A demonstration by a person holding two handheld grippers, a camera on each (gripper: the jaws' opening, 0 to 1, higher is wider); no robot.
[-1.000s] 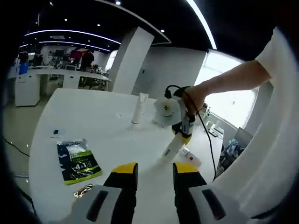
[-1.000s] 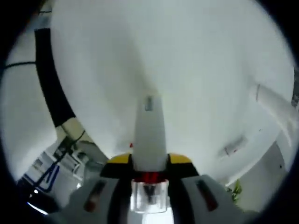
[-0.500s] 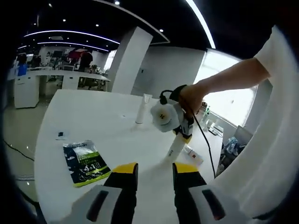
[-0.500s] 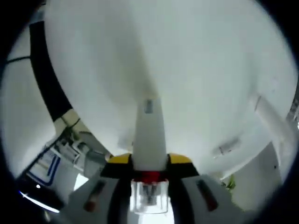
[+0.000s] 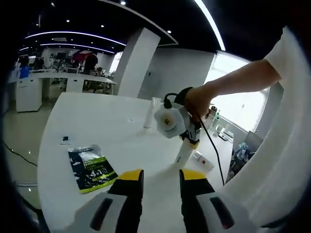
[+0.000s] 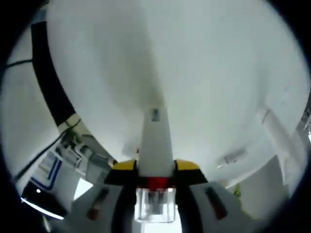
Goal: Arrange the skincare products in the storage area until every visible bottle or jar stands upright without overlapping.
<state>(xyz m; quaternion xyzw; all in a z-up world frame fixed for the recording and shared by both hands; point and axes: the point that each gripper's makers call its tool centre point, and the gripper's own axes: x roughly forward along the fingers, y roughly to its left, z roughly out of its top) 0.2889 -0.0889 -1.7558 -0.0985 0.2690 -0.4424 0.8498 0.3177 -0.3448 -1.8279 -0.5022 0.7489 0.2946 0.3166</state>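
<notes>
Left gripper view showed a white table (image 5: pixel 87 121). On it lay a dark packet (image 5: pixel 91 167), and a tube (image 5: pixel 149 114) stood upright further back. The right gripper (image 5: pixel 188 141), held in a hand (image 5: pixel 199 100), clamped a white tube (image 6: pixel 156 143) tip-down on the table. The left gripper (image 5: pixel 161 175) hung empty, fingers slightly parted.

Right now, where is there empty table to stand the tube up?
The widest bare patch of the white table lies between the green packet and the standing tube. It is more crowded where the right gripper holds its white tube, right beside a small lying tube.
</notes>
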